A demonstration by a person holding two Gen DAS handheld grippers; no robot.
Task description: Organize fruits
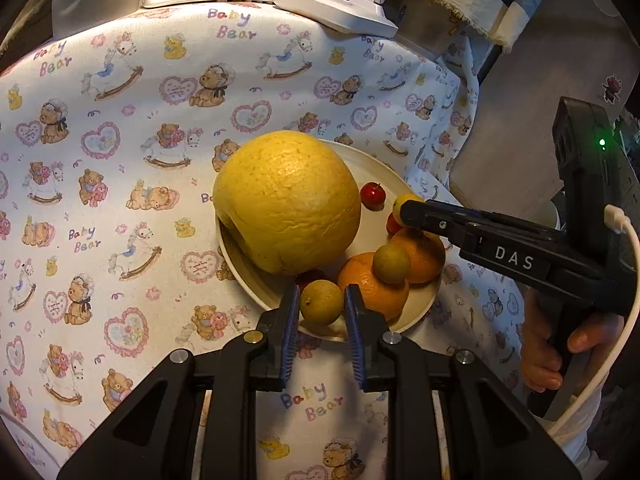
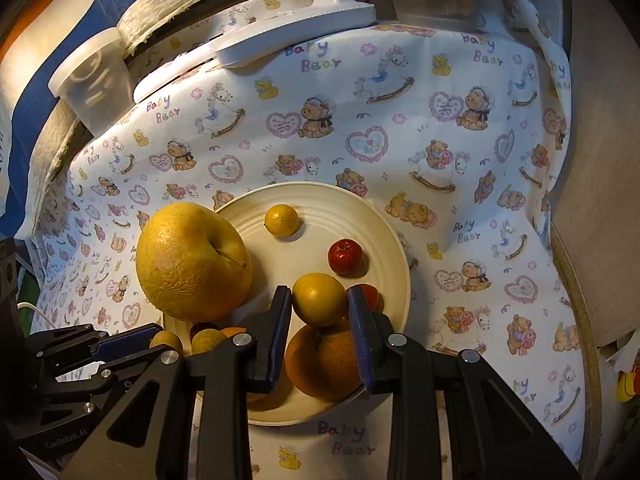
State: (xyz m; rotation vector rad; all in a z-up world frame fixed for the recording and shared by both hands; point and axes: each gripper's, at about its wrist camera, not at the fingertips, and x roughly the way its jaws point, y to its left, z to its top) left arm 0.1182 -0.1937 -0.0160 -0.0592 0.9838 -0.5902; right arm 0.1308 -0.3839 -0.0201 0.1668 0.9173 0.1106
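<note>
I saw the fruits gathered on one cream plate [image 2: 394, 240] that sat on the counter, over a cloth [image 1: 120, 128] printed with bears and hearts. The biggest was a large yellow pomelo [image 1: 286, 200], dimpled and slightly wrinkled, with a short stem showing from my right wrist camera; it leaned over the plate's edge. Beside it lay two oranges [image 1: 372, 284], several small greenish-yellow round fruits, a small yellow one [image 2: 281, 219] alone at the far side of the plate, and a glossy red fruit [image 2: 345, 256] like a tiny apple. Another red one [image 2: 370, 296] peeked out just past my right jaws.

My left gripper [image 1: 322, 300] had its jaws set narrowly either side of a small greenish fruit [image 1: 321, 302] at the plate's near edge; I could not tell whether the pads actually pressed it. My right gripper [image 2: 320, 304] straddled another small green-yellow fruit [image 2: 319, 299] perched on an orange [image 2: 322, 360], jaws close beside it, contact likewise unclear.

At the counter's far edge stood a white folding stand [image 1: 340, 8] and a translucent lidded tub [image 2: 94, 88].
</note>
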